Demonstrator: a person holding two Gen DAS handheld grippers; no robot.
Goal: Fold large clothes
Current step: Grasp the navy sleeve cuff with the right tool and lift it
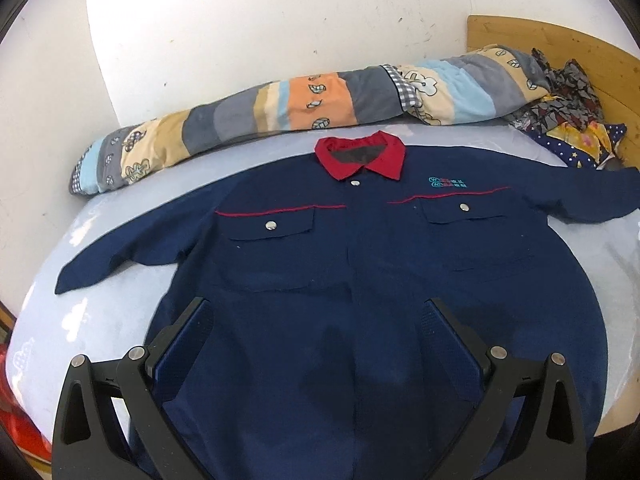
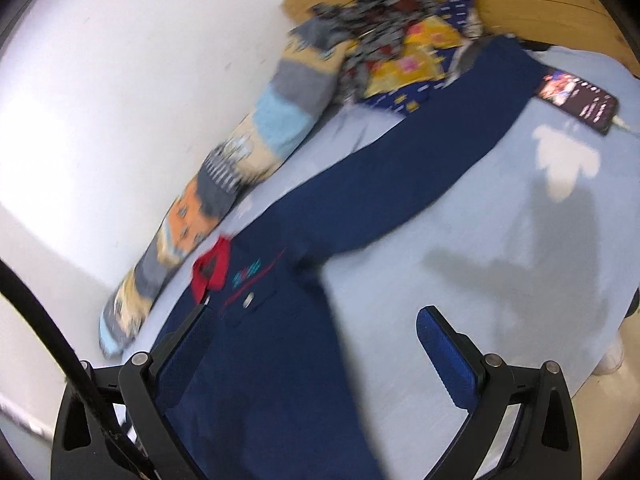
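A navy work jacket (image 1: 360, 248) with a red collar (image 1: 360, 154) lies flat, front up, on a light blue bed (image 1: 104, 312), both sleeves spread out. My left gripper (image 1: 320, 320) is open and empty above the jacket's lower middle. In the blurred right wrist view the jacket (image 2: 280, 340) shows from its right side, with its sleeve (image 2: 440, 152) stretched toward the far corner. My right gripper (image 2: 316, 328) is open and empty above the jacket's right chest and side edge.
A rolled patchwork quilt (image 1: 312, 104) lies along the white wall behind the jacket. A pile of patterned clothes (image 1: 568, 120) sits at the wooden headboard (image 1: 560, 40). A phone (image 2: 576, 100) with a cable lies on the bed beside the sleeve end.
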